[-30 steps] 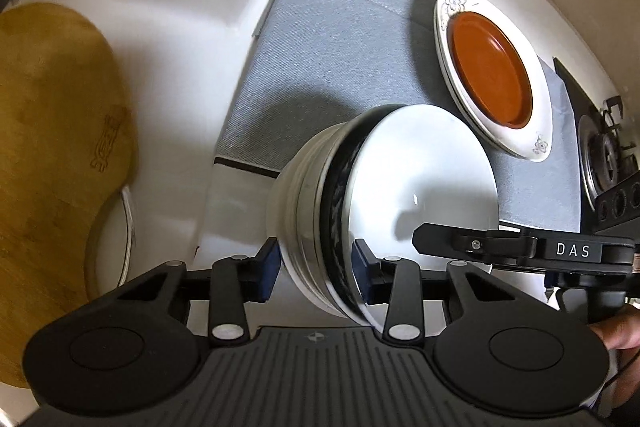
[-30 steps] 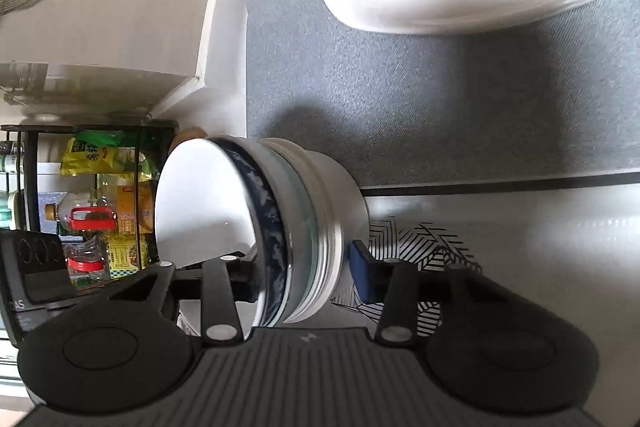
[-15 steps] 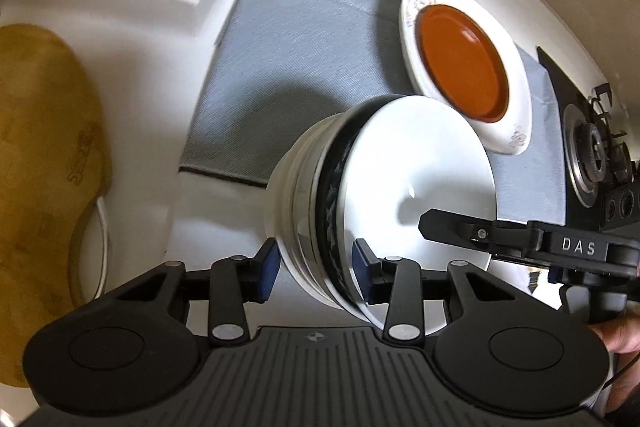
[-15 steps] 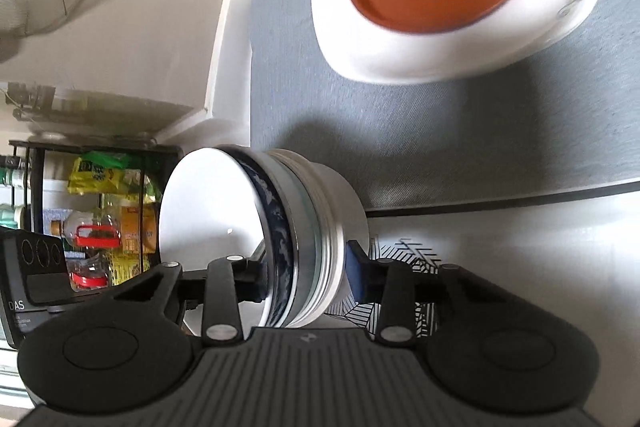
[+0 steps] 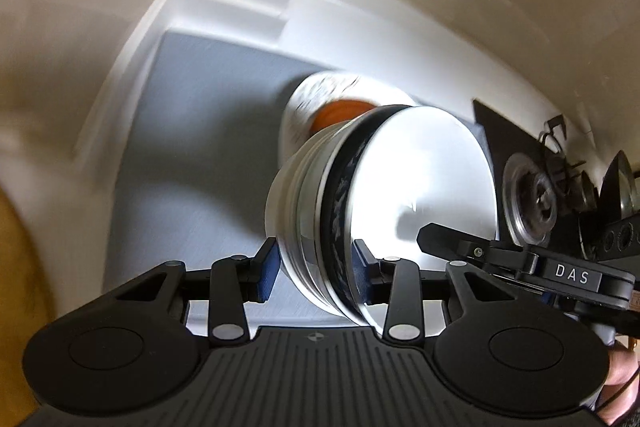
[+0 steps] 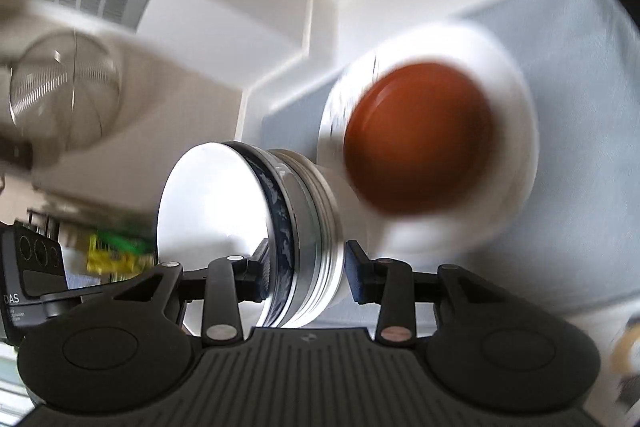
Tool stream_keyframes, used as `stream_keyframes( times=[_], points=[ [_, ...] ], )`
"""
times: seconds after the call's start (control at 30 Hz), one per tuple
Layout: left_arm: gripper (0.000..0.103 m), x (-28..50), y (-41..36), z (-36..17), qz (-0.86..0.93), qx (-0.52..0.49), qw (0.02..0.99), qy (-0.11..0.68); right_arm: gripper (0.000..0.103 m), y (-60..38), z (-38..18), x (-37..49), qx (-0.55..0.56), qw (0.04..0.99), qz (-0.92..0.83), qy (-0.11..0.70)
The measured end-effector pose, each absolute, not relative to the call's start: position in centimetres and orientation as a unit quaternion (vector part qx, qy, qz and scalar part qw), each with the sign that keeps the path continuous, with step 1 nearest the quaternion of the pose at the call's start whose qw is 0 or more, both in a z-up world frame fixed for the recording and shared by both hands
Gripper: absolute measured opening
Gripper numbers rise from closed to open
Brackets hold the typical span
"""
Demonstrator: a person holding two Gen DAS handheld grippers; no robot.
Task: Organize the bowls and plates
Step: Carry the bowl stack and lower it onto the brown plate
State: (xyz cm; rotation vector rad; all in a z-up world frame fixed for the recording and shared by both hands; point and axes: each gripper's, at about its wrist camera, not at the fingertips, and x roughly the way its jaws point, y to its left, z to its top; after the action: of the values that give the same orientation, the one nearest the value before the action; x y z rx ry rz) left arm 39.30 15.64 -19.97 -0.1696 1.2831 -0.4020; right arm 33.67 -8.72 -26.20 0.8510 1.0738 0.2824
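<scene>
Left claw (image 5: pixel 314 273): matte black, ribbed base plate, two round side discs, silver rivets on the linkage arms, blue pads (image 5: pixel 267 277). Right claw (image 6: pixel 306 277): same build; white "DAS" lettering on its black housing.

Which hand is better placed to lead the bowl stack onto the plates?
Right, probably: its tongs grip the bowl stack with the orange plate unobstructed ahead; from the left tongs the stack hides it.
</scene>
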Motion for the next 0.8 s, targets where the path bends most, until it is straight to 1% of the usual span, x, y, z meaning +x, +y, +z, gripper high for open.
stream_keyframes(
  times=[0.13, 0.37, 0.57, 0.8],
  points=[
    [0.042, 42.8, 13.1, -20.9, -0.201, -0.072, 0.77, 0.601, 0.041, -10.6, -26.5, 36.3, 0.379, 0.778, 0.104, 0.489],
    [0.042, 46.7, 10.3, -25.1, -0.205, -0.077, 0.753, 0.621, 0.041, -12.3, -29.9, 39.3, 0.37, 0.774, 0.062, 0.51],
    [0.042, 48.1, 9.9, -28.0, -0.22, -0.101, 0.738, 0.63, 0.041, -13.2, -31.6, 40.0, 0.36, 0.777, 0.038, 0.515],
    [0.044, 47.9, 10.3, -28.2, -0.248, -0.101, 0.74, 0.617, 0.041, -12.6, -31.8, 39.6, 0.351, 0.787, 0.028, 0.506]
  ],
)
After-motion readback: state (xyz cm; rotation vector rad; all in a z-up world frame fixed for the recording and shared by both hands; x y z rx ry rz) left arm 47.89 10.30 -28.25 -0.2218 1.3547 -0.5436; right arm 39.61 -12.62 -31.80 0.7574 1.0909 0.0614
